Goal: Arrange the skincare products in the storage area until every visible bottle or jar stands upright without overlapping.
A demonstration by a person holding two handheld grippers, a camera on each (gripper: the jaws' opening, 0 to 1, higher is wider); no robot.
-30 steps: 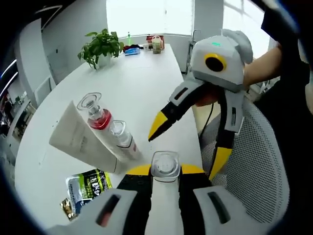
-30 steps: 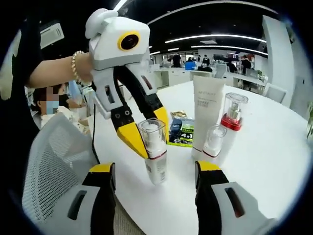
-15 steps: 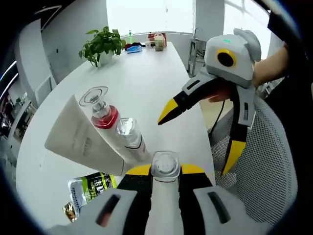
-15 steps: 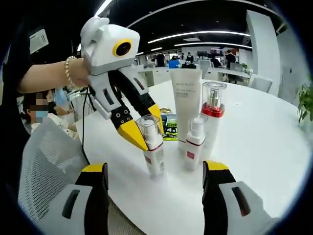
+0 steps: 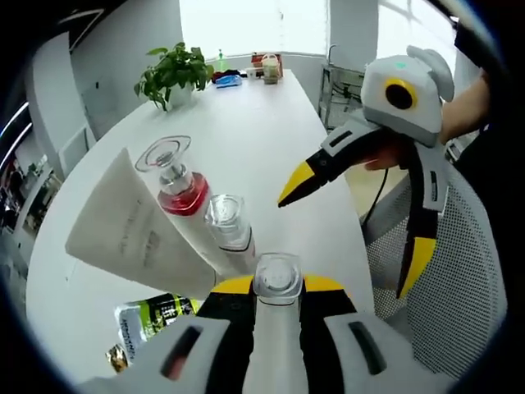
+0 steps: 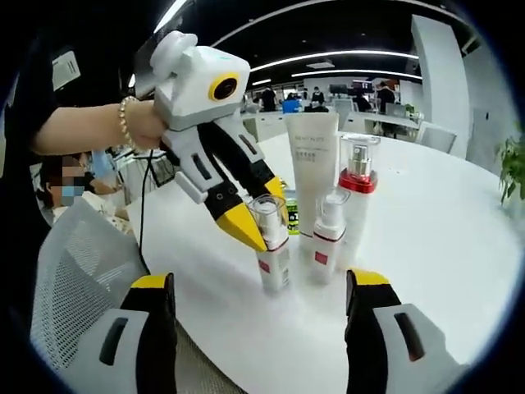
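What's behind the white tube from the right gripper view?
A green sachet pokes out at the left edge of the white tube; most of it is covered by the tube and the left gripper.

since a second ago the left gripper (image 6: 264, 217) has carried its clear-capped bottle (image 6: 273, 246) in toward the white tube (image 6: 312, 180); the bottle now stands on the table (image 6: 443, 238) just beside the small pump bottle (image 6: 326, 242), where before it hung tilted and well apart from the group. the right gripper (image 5: 353, 222) has drawn back from the tube, toward the mesh chair (image 5: 459, 279).
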